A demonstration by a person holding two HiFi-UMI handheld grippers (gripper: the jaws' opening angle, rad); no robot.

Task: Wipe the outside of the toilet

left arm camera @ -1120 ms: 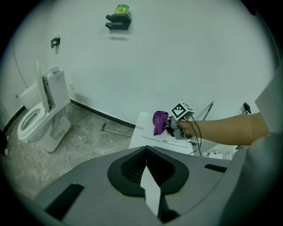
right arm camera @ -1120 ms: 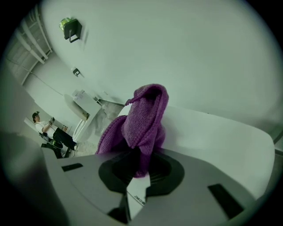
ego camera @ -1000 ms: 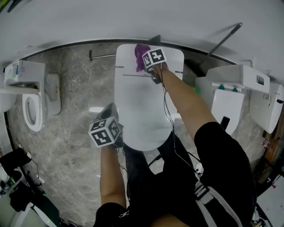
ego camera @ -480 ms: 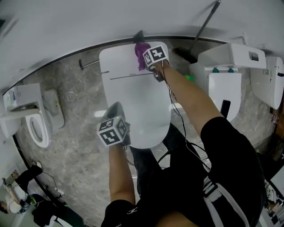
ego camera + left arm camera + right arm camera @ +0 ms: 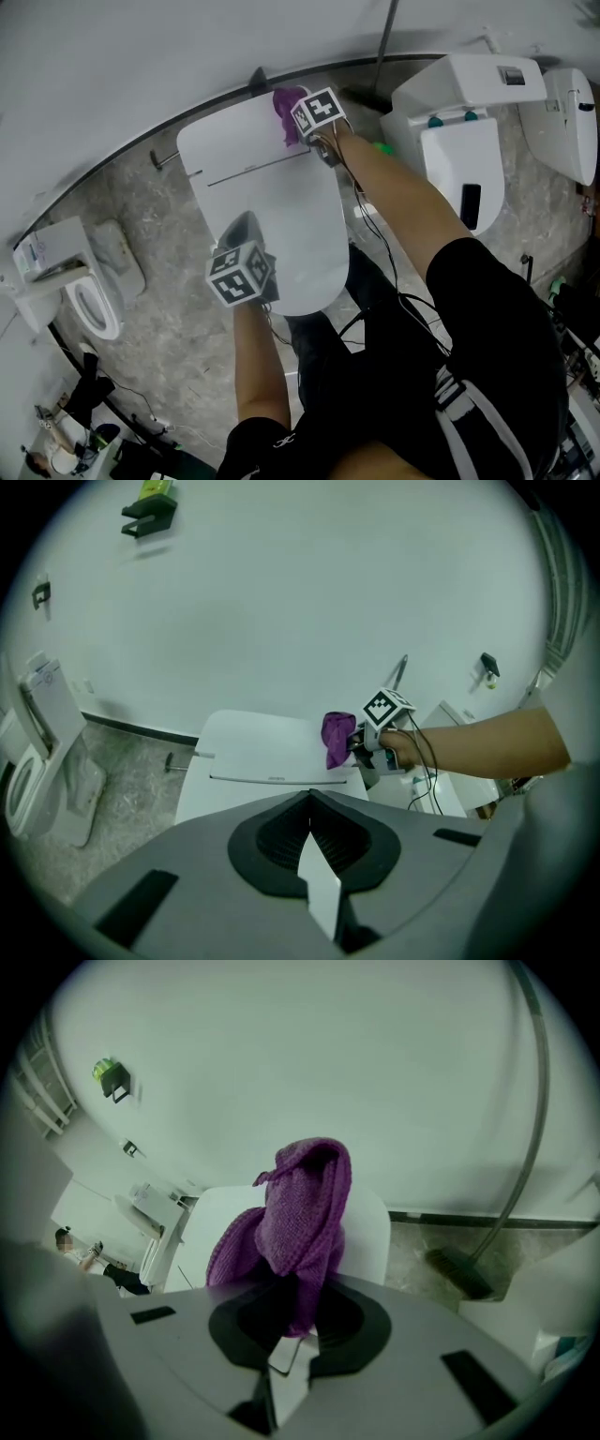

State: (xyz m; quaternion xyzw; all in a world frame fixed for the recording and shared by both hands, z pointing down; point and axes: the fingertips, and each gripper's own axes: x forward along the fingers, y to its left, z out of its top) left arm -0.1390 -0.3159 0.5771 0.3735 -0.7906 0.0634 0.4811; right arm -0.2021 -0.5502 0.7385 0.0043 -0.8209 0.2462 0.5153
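The white toilet [image 5: 253, 187] stands with its lid down, its back against the wall [image 5: 141, 56]. The right hand-held gripper [image 5: 305, 129] is at the rear corner on the person's right. From above, its marker cube covers much of the grip. Its own view settles it: the jaws are clamped on a bunched purple cloth [image 5: 300, 1218], which rises in a fold above them. The left gripper view shows that cloth [image 5: 336, 739] from the side, its lower end reaching the toilet's white top [image 5: 267, 747].

The left hand-held gripper [image 5: 241, 230] hovers over the front of the lid, on the person's left. In its own view the jaws are pressed together with nothing between them.

Only the right gripper view shows the head of a broom [image 5: 457, 1274] on the grey stone floor [image 5: 422, 1246] beside the toilet, its handle leaning up the wall. Only the head view takes in the neighbouring toilets, one to the right [image 5: 459, 159] and one to the left [image 5: 80, 295].
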